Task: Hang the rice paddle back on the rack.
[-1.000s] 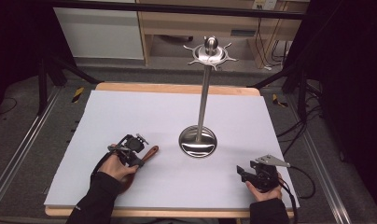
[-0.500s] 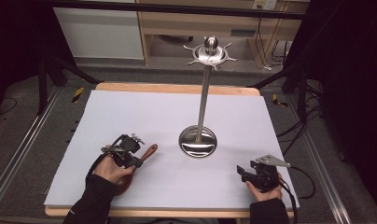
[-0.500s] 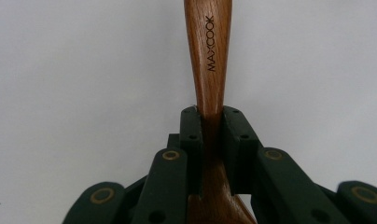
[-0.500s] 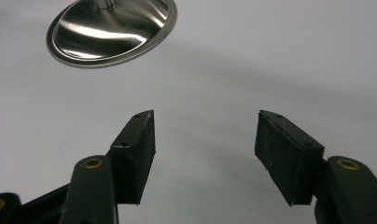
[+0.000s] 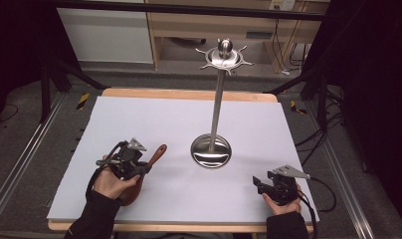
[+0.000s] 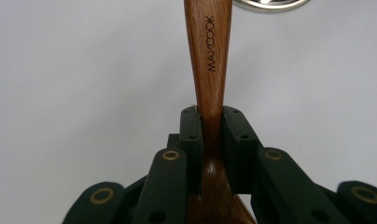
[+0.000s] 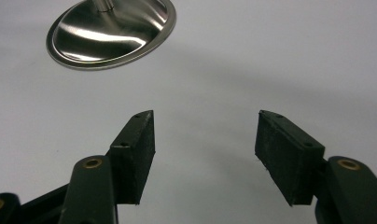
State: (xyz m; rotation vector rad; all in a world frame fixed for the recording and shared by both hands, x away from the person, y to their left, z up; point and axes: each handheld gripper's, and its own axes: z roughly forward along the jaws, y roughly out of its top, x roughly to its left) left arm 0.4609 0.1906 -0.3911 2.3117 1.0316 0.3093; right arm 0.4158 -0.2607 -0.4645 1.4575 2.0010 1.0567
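Where the left gripper [image 5: 139, 164] was seen in the high view near the front left of the white mat [image 5: 154, 119], a wooden spoon [image 5: 151, 162] was clamped in it, the handle pointing up and to the right toward the steel stand and the darker bowl end lying under the person's left hand [image 5: 112, 181]. In the left gripper view the two black pads [image 6: 192, 140] were pressed against the narrow neck of the spoon [image 6: 210, 70], one on each side, and the handle, marked MAXCOOK, ran straight out from between them over the mat. Whether the bowl end was touching the mat could not be told.

The right gripper [image 5: 261, 185] was held near the front right corner of the mat, well apart from the spoon. In the right gripper view its jaws were parted around a clear gap, nothing was gripped between the pads [image 7: 135, 154], and only bare mat was seen beneath them.

The utensil stand [image 5: 211, 149] was set upright near the middle of the mat, between the two grippers and farther back, its round polished base [image 7: 109, 32] being caught in the right gripper view at upper left.
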